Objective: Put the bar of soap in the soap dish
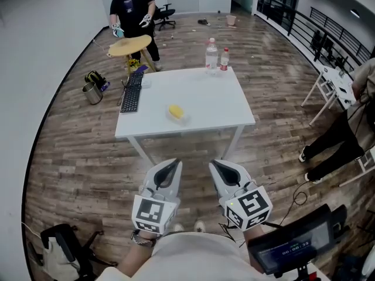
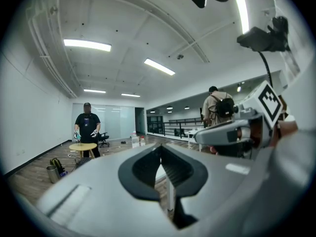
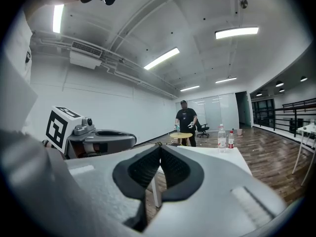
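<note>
The left claw (image 1: pixel 171 164) is shut tight, holding nothing; the yellow soap (image 1: pixel 176 111) lies on the white table (image 1: pixel 217 98), well apart from both claws, any dish too small to tell; the right claw (image 1: pixel 218 165) is shut, empty too; if the soap needs lifting, walk close first.

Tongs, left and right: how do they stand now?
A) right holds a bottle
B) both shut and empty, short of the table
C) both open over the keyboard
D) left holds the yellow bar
B: each gripper view shows them closed on nothing, and the head view has the left tongs and right tongs short of the white table, where the yellow bar lies.
</note>
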The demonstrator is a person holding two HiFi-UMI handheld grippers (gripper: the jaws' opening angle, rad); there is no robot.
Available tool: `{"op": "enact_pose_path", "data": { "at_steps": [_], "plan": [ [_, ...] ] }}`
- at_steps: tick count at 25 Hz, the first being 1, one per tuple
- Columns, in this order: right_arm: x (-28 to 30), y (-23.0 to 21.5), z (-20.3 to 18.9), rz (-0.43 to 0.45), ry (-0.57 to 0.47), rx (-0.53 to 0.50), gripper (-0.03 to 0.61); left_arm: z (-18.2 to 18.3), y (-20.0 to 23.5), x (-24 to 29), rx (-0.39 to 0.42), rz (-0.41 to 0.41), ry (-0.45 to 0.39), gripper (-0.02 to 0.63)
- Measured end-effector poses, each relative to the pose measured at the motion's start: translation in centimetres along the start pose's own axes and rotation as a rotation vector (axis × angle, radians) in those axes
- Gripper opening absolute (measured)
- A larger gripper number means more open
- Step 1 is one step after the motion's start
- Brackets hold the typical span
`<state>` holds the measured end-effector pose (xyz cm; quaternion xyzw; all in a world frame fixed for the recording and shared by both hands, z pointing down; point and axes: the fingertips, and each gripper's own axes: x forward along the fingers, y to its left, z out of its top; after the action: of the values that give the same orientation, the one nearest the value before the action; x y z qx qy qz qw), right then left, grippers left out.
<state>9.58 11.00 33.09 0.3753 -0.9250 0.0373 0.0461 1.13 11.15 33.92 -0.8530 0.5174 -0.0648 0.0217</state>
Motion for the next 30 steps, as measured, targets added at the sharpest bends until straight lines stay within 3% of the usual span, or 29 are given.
{"op": "enact_pose_path", "data": {
  "at_steps": [10,30],
  "plan": [
    [2.1,1.5,2.1,0.003,-0.039,-0.029,0.003,1.2,2.2,-0.2,0.041,-0.023,-0.019,0.006],
    [3.6,2.0,1.7,-0.011,-0.019,-0.024,0.002,0.0,3.8,-0.7,0.005,-0.019,-0.011,0.008]
  ]
}}
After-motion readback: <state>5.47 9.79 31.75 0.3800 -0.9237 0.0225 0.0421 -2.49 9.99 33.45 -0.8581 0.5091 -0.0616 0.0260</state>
